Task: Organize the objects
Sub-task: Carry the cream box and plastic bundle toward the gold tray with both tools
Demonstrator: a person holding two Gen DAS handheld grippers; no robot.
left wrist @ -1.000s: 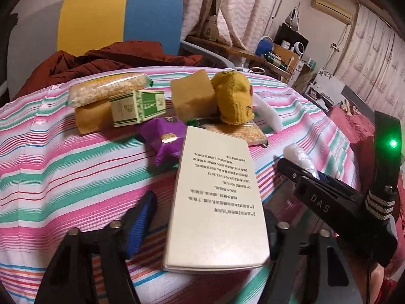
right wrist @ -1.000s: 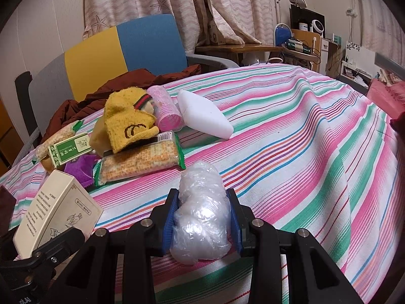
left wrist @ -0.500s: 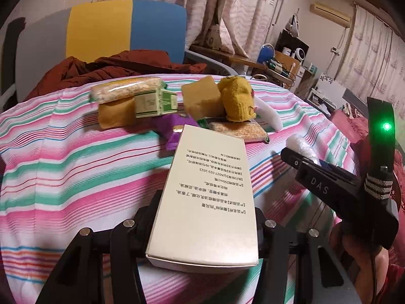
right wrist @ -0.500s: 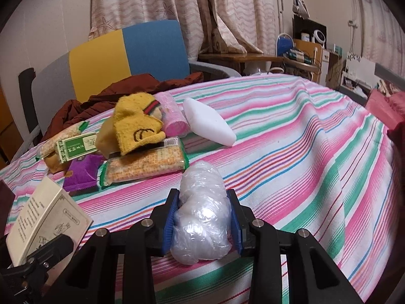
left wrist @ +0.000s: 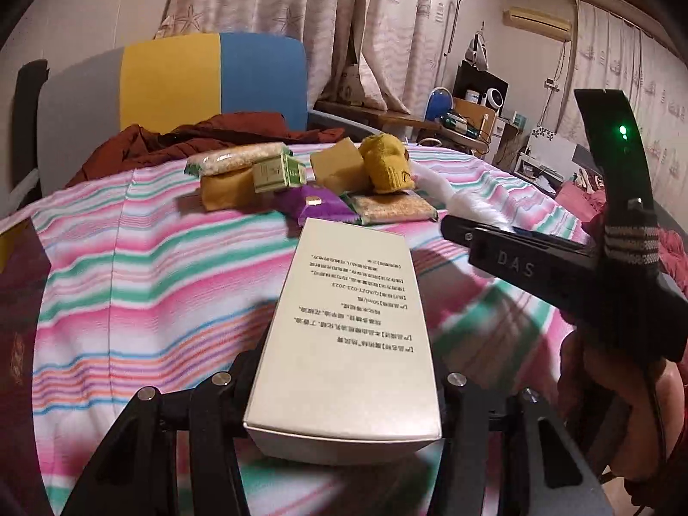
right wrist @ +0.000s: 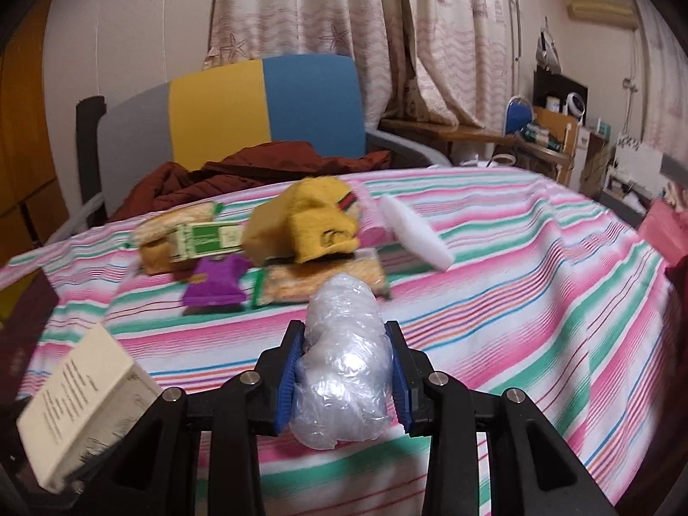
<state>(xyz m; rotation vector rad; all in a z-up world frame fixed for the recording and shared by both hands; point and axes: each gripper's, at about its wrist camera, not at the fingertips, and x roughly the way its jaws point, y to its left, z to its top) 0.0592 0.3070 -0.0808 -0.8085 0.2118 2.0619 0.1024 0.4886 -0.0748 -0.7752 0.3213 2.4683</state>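
A white printed box point(left wrist: 348, 322) sits between the jaws of my left gripper point(left wrist: 344, 370), raised off the striped tablecloth point(left wrist: 150, 301); the jaws are closing and press on its sides. The same box point(right wrist: 81, 404) shows at the lower left of the right wrist view. My right gripper point(right wrist: 345, 335) is shut on a crumpled clear plastic wad point(right wrist: 344, 387), and its black body point(left wrist: 516, 258) reaches in from the right of the left wrist view. Further back lie a yellow knit hat point(right wrist: 318, 223), a green box point(right wrist: 206, 238), a purple pouch point(right wrist: 215, 286) and a snack pack point(right wrist: 318, 284).
A white foam block point(right wrist: 413, 232) and a pink roll point(right wrist: 370, 223) lie right of the hat. Behind the table stands a yellow and blue chair point(right wrist: 266, 107) with a red-brown jacket point(right wrist: 258, 172) on it. Cluttered shelves fill the far right.
The left jaws closed in on the white box and lifted it off the cloth. Both grippers drew back from the pile; the right one kept its hold on the plastic wad.
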